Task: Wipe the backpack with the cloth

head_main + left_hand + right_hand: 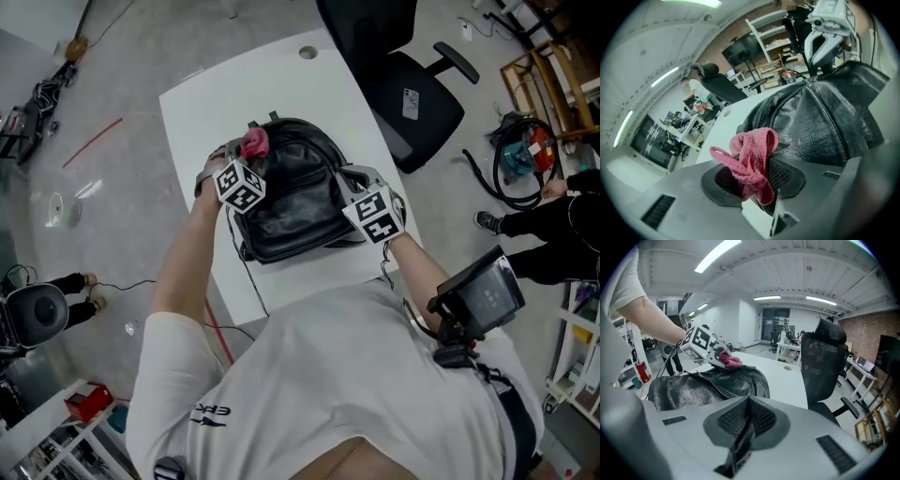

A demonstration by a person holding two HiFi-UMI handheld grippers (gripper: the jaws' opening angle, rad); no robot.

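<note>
Closest to the head camera, the person's white T-shirt [356, 375] fills the bottom, with both arms reaching to a black leather backpack [295, 202] lying on the white table [281, 80]. The left gripper [754, 176] pinches the pink cloth [752, 152] at the backpack's upper left edge. The right gripper [743, 427] is clamped on a dark strip [739, 448], probably a backpack strap, at the bag's right side.

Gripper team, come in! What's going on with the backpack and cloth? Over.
Left gripper shut on pink cloth, at top edge of backpack. Right gripper shut on black strap at its side. Nothing blocks the cloth.
</note>
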